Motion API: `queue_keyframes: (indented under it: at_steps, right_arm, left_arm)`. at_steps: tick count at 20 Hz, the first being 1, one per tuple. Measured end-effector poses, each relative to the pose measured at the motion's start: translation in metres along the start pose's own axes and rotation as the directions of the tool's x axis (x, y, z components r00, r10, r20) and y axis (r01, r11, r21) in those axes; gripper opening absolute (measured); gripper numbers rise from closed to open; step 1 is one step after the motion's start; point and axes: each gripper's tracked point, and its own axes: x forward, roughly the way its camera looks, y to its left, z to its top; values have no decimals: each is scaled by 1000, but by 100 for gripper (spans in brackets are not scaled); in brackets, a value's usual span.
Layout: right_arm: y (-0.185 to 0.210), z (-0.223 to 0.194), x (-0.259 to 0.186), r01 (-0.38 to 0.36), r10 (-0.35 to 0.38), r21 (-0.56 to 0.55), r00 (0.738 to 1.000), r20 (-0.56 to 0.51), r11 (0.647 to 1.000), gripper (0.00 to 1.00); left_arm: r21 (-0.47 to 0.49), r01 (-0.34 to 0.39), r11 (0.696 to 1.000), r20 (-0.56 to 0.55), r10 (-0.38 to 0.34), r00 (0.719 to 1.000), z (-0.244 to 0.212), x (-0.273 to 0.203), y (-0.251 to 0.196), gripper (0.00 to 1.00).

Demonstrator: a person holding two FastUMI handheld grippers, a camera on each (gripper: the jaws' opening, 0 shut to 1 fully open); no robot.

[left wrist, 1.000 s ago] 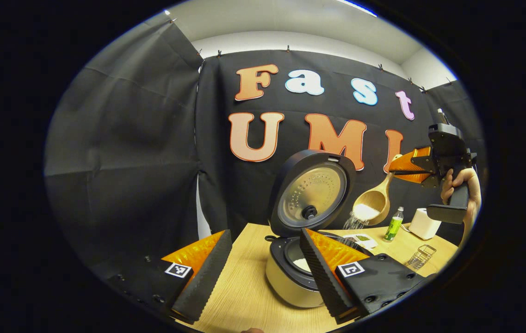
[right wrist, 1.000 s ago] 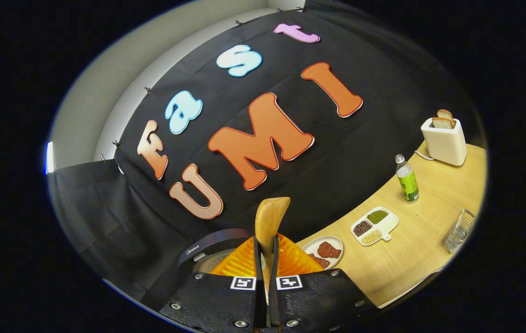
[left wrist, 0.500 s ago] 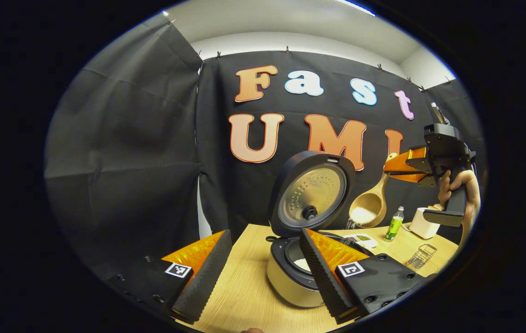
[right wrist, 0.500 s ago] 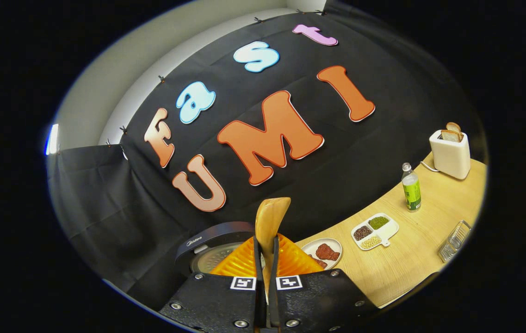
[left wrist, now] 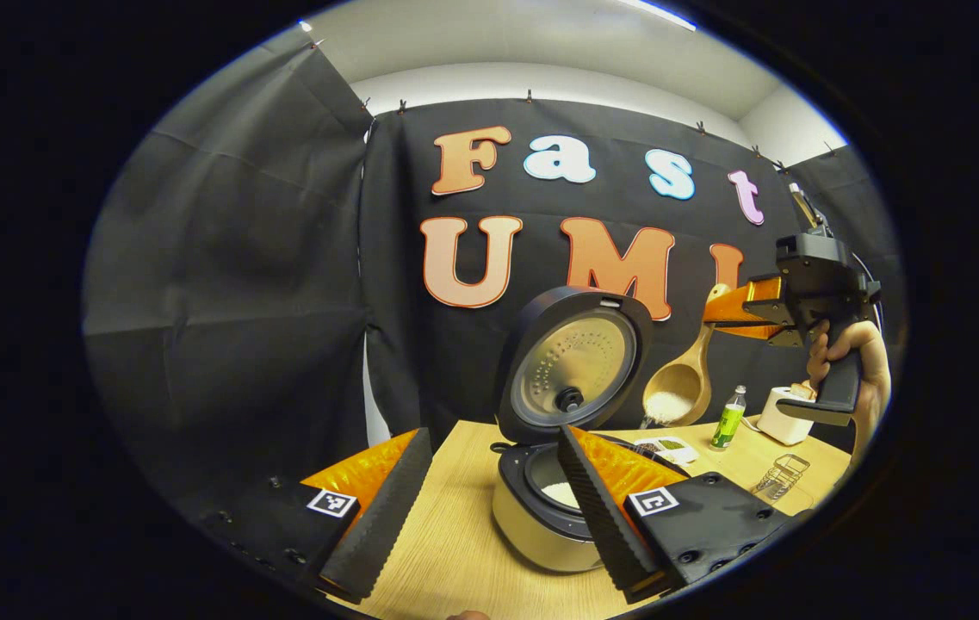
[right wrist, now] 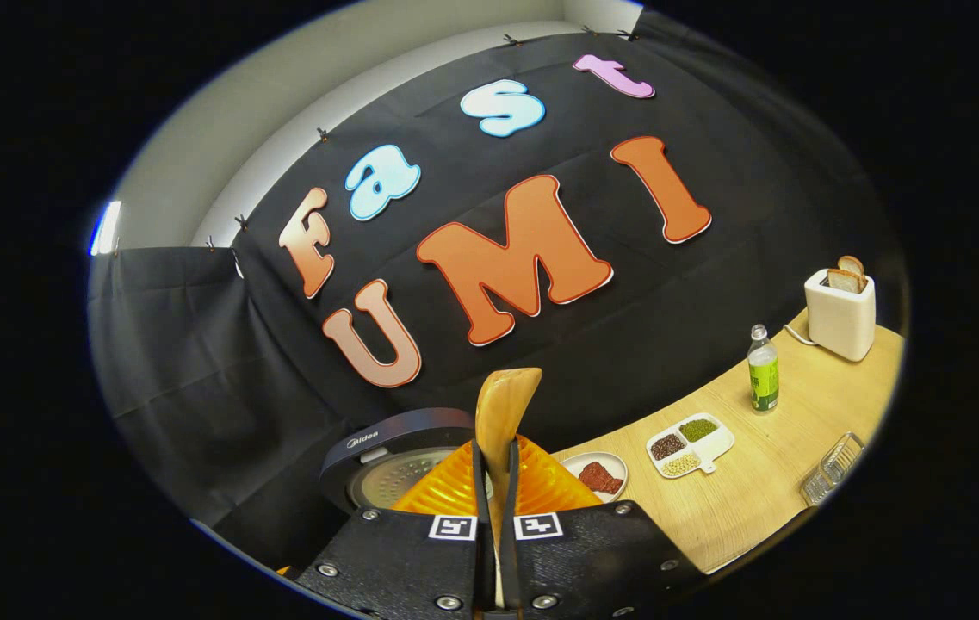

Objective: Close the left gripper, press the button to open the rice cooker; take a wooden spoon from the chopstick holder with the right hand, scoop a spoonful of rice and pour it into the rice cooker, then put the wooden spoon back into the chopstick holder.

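The rice cooker [left wrist: 541,525] stands on the wooden table with its lid [left wrist: 575,366] raised, and white rice lies in the pot. My left gripper [left wrist: 489,482] hangs open just in front of it, holding nothing. Up on the right, a hand holds my right gripper [left wrist: 752,310], which is shut on the handle of the wooden spoon [left wrist: 678,387]. The spoon's bowl tilts down beside the lid with rice in it, and a few grains fall from its lip. In the right gripper view the spoon handle [right wrist: 502,413] sticks up between the shut fingers of the right gripper [right wrist: 496,469], above the cooker lid [right wrist: 394,456].
A wire holder [right wrist: 833,469] stands near the table's front right edge. Behind it are a green bottle [right wrist: 763,370] and a white toaster [right wrist: 839,310] with bread. A divided dish of beans [right wrist: 689,443] and a small plate [right wrist: 597,474] lie right of the cooker.
The right gripper and spoon have drifted left and a little lower, closer to the lid. The stream of falling rice has thinned. The left gripper has barely moved.
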Motion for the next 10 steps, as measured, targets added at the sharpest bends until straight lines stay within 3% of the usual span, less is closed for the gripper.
queue_keyframes:
  at_steps: [1, 6, 10]
  right_arm:
    - [1, 0, 0, 2, -1, -10, 1000, 5, 1000, 2]
    - [2, -2, 0, 13, -11, -87, 1000, 23, 996, 1]
    - [8, -4, -1, 8, -4, -133, 999, 32, 991, 2]
  left_arm:
    - [1, 1, 1000, -1, -1, 1000, -1, -1, 0, 96]
    - [3, 5, 1000, -8, -5, 1000, -3, -3, -1, 100]
    - [-2, 3, 1000, -14, -3, 1000, -6, -3, 2, 96]
